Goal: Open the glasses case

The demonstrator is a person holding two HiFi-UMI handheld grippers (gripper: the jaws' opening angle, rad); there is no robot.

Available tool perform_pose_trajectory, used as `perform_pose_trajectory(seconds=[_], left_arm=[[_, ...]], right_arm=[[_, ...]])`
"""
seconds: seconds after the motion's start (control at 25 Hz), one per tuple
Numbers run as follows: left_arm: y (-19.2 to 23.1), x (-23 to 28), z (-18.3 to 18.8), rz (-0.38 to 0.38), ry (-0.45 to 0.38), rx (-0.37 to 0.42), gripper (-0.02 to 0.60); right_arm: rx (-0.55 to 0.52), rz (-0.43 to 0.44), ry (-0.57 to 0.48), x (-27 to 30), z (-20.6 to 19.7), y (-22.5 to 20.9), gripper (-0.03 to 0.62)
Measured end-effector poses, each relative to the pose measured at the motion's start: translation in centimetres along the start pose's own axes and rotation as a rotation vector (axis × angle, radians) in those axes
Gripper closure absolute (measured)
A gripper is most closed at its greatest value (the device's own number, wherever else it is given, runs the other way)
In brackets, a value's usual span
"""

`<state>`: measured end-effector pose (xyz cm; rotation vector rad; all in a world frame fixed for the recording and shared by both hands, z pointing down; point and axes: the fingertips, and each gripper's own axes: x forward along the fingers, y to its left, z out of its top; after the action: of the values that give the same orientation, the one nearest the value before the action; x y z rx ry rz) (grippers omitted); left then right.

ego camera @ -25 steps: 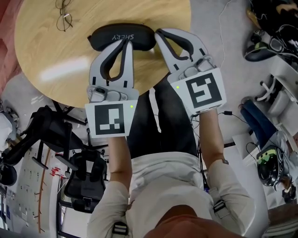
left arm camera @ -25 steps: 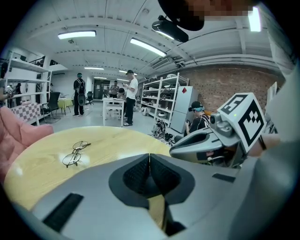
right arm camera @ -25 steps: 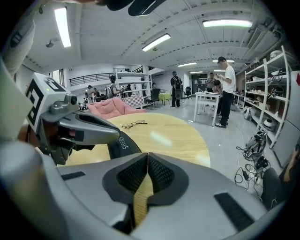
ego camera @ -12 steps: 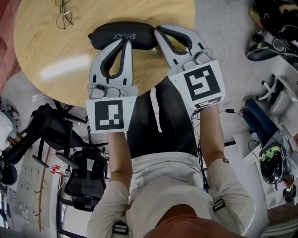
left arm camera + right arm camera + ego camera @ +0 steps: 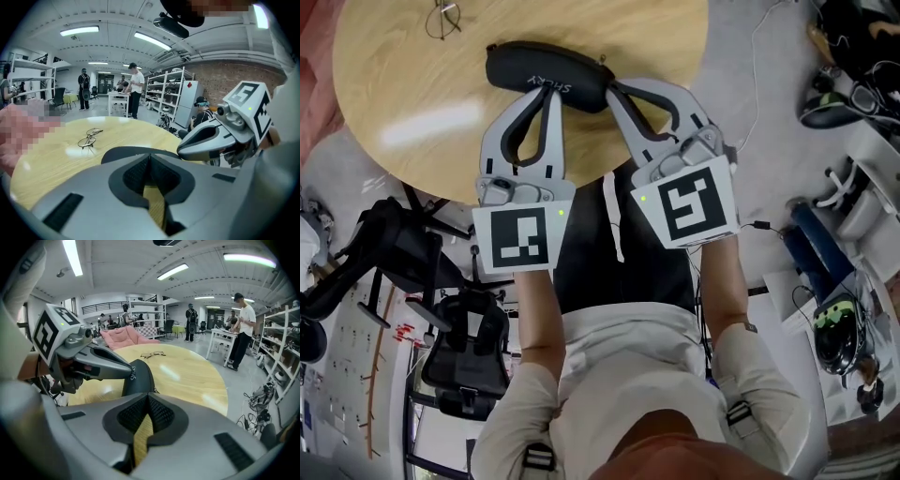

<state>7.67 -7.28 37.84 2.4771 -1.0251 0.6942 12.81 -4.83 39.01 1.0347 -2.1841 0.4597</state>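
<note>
- Since a second ago the glasses case (image 5: pixel 539 67) has swung round on the table: its right end now sits nearer the person and its left end farther off. Right gripper (image 5: pixel 612 89) has drawn back with it.
- Case lies closed near the table's near edge, its long side across both grippers' tips.
- Left gripper (image 5: pixel 546 91): fingers pressed together, tips against the case's near flank, nothing between them.
- Right gripper: fingers likewise closed, tips at the case's right end (whether a zipper tab is nipped there, cannot tell).
- Handling, by judgement: light, semi-stiff shell with a fabric skin that slides readily on wood. Pin one half and take hold at the seam or tab on the right end.
- Eyeglasses (image 5: pixel 442 17) lie well apart, on the far side of the round wooden table (image 5: pixel 403 122); thin wire, probably fragile.
- Room: open workshop with shelving (image 5: pixel 161 91), brick wall (image 5: pixel 215 77), people standing (image 5: pixel 136 86), pink sofa (image 5: pixel 129 336) and cables on the floor (image 5: pixel 759 225).
</note>
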Motion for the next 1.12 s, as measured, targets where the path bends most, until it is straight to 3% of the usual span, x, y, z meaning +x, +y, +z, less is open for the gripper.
perform_pose_trajectory(seconds=[0.6,0.88,1.12], left_arm=[[3.0,-2.5,0.0,0.068,-0.013,-0.037,0.561],[2.8,-1.7,0.8,0.015,0.0,0.039,0.561],[3.3,-1.4,0.7,-0.017,-0.013,-0.059,0.561]], right_arm=[[-0.069,0.086,-0.001,1.5,1.7,5.7,0.574],[-0.072,0.123,-0.026,2.4,2.4,7.2,0.574],[-0.073,0.178,-0.065,2.6,3.2,8.7,0.574]])
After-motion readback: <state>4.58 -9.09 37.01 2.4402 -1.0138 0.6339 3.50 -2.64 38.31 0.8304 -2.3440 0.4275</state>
